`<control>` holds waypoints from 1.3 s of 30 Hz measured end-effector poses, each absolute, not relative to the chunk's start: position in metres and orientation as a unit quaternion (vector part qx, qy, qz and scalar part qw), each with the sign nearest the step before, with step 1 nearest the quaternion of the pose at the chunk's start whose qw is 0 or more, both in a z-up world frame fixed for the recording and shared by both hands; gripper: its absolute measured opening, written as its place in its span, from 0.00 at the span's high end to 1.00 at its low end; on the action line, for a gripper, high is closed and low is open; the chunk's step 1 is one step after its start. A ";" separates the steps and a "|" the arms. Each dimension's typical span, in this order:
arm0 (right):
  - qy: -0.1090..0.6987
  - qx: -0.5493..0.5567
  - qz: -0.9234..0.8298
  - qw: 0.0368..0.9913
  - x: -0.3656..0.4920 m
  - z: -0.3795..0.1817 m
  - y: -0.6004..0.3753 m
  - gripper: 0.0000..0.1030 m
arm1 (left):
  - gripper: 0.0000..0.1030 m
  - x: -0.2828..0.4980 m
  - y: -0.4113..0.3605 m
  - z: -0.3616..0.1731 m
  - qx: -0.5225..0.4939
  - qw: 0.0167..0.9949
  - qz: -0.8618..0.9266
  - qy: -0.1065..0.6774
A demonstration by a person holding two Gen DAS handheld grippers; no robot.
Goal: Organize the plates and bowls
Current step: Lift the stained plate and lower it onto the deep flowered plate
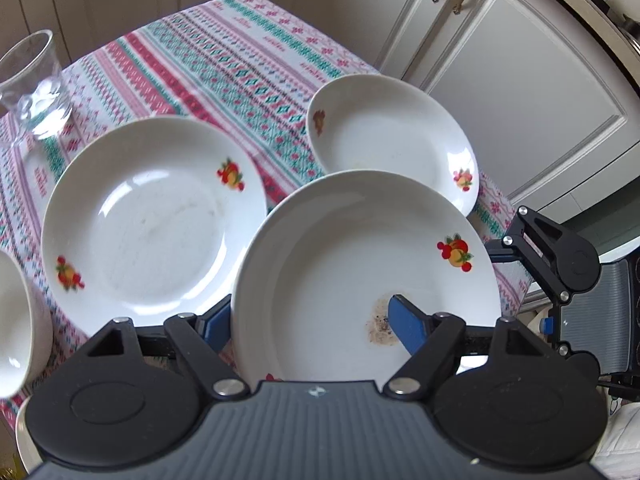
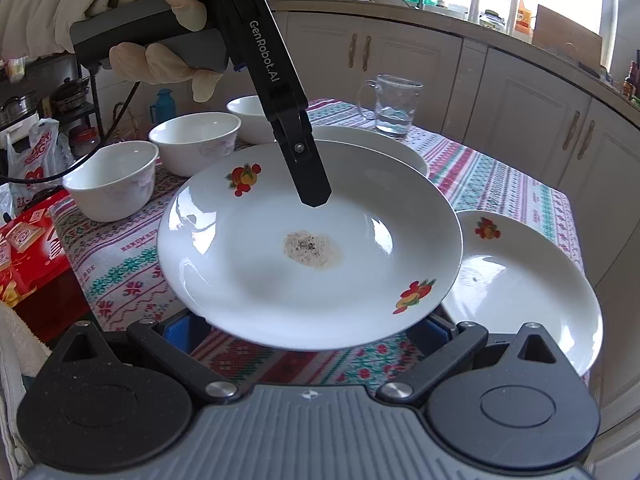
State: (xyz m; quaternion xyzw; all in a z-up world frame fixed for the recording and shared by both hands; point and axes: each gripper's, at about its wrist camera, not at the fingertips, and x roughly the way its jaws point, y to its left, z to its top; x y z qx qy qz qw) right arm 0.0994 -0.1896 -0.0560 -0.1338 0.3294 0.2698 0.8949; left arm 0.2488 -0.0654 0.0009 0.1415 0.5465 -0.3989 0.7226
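My left gripper (image 1: 308, 308) is shut on a white plate (image 1: 360, 264) with fruit decals and a brown stain, lifted off the patterned tablecloth (image 1: 208, 60). One blue finger (image 1: 404, 320) presses inside the plate and the other finger (image 1: 218, 320) sits under its rim. In the right wrist view this plate (image 2: 256, 256) hangs level, with the left gripper (image 2: 316, 200) coming down on its far side. My right gripper (image 2: 310, 332) stands open, its blue fingers (image 2: 184, 328) wide apart beneath the near rim, tips hidden. Two more decorated plates (image 1: 140, 220) (image 1: 396, 140) lie on the table.
Three white bowls (image 2: 112, 180) (image 2: 196, 140) (image 2: 248, 112) stand along the table's left side. A clear glass mug (image 2: 394, 104) stands at the far end. A red box (image 2: 28, 248) sits off the left edge. Cream cabinets (image 2: 520, 92) run behind. A gloved hand (image 2: 160, 12) holds the left gripper.
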 end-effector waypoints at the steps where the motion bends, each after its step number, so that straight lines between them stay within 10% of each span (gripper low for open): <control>1: 0.329 -0.132 0.267 0.896 0.100 -0.055 -0.193 0.00 | 0.23 0.250 -0.070 0.002 0.142 0.722 -0.401 0.545; 39: 0.342 -0.072 0.159 0.923 0.139 -0.057 -0.299 0.00 | 0.23 0.312 -0.227 -0.024 0.174 0.689 -0.464 0.528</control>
